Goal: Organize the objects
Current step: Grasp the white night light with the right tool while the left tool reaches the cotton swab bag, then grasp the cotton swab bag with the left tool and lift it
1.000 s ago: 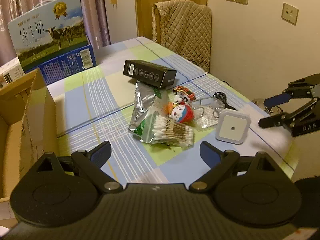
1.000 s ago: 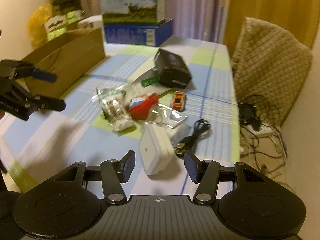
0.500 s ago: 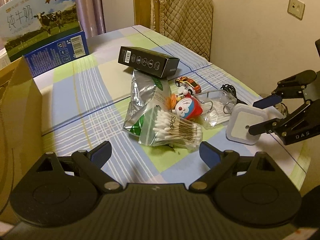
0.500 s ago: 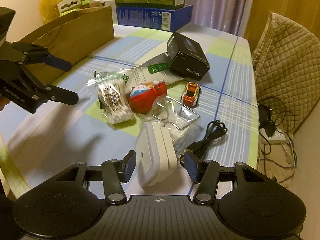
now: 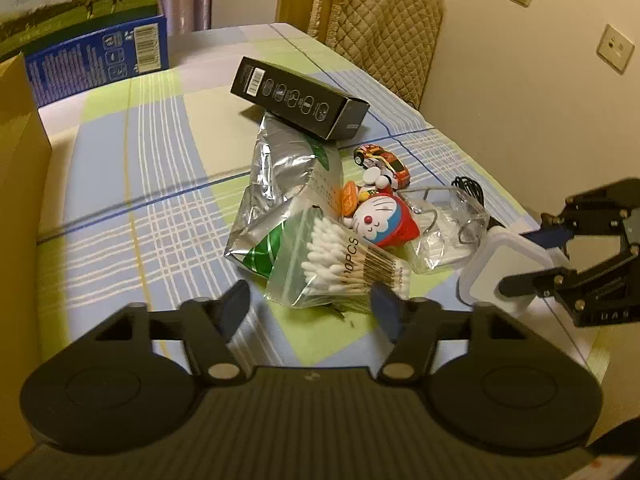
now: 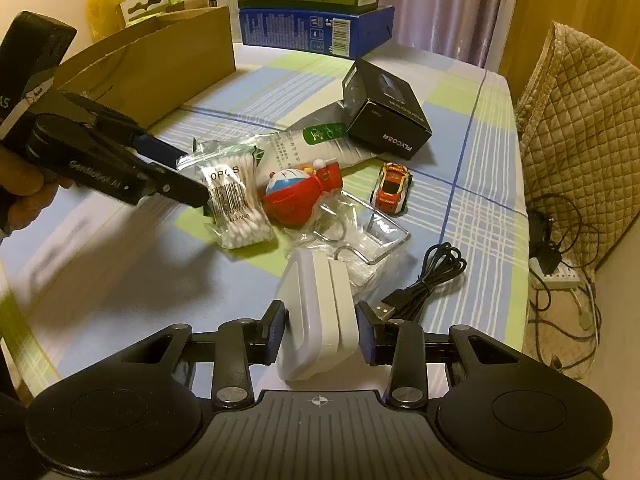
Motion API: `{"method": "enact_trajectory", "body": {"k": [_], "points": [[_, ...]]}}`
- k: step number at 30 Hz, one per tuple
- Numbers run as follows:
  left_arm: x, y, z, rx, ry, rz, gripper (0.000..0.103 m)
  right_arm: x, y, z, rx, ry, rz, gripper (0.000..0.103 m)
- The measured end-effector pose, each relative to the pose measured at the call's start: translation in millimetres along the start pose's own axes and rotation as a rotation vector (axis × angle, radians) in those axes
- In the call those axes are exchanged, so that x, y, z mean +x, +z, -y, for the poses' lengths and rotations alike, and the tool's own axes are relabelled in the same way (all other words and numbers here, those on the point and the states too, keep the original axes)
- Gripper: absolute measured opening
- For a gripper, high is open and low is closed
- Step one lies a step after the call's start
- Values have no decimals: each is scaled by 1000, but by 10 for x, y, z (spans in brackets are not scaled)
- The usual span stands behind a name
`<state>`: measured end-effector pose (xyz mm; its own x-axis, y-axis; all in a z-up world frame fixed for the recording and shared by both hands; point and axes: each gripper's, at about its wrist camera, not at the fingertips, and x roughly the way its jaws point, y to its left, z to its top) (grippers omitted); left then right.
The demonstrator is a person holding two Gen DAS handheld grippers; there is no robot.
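A: Two hand-held grippers were logged. State of each?

B: Left hand-held gripper: jaws closing around the cotton swab bag, pads beside it, not yet pressing. Right hand-held gripper: jaws closing, pads against both sides of the white night light, which stood on edge at the near side of the bench.

A: Other stock on the checked cloth?

B: Foil pouch under the black carton; Doraemon toy; toy car; USB cable; cardboard box at the left edge.
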<state>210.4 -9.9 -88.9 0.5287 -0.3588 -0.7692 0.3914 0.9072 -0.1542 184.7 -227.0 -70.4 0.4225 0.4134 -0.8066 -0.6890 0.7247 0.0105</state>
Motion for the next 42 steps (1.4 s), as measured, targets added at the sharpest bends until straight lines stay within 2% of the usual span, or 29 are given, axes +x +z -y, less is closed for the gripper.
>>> {"method": "enact_trajectory", "body": {"k": [1, 3, 6, 9, 17, 21, 26, 29, 31, 35, 38, 40, 42], "points": [[5, 7, -12, -14, -5, -4, 41, -2, -2, -1, 1, 0, 1, 35], [0, 13, -43, -50, -15, -4, 36, -4, -1, -7, 6, 6, 0, 32], [-3, 19, -72, -84, -15, -4, 19, -9, -4, -27, 6, 5, 1, 30], [-38, 6, -93, -112, -34, -3, 6, -18, -7, -35, 13, 8, -1, 29], [-342, -152, -88, -131, -77, -13, 1, -124, -44, -41, 45, 11, -6, 29], [-529, -266, -158, -138, -43, -21, 1, -193, -42, -59, 58, 15, 0, 29], [-674, -345, -278, -182, 8, 10, 1, -185, -13, -100, 62, 16, 4, 29], [-639, -358, -354, -235, 35, 10, 12, -163, -1, -134, 60, 14, 5, 29], [-630, -386, -359, -268, 62, 6, 41, -157, 4, -154, 64, 15, 7, 29], [-599, -450, -317, -321, 65, -16, 45, -141, 18, -180, 53, 17, 5, 29], [-521, -463, -258, -343, 25, -15, 56, -131, 30, -179, 50, 11, 7, 29], [-448, -439, -198, -337, 24, -18, 69, -129, 34, -160, 56, 10, 10, 29], [-379, -408, -176, -352, 20, -6, 74, -131, 41, -145, 58, 8, 12, 29]]}}
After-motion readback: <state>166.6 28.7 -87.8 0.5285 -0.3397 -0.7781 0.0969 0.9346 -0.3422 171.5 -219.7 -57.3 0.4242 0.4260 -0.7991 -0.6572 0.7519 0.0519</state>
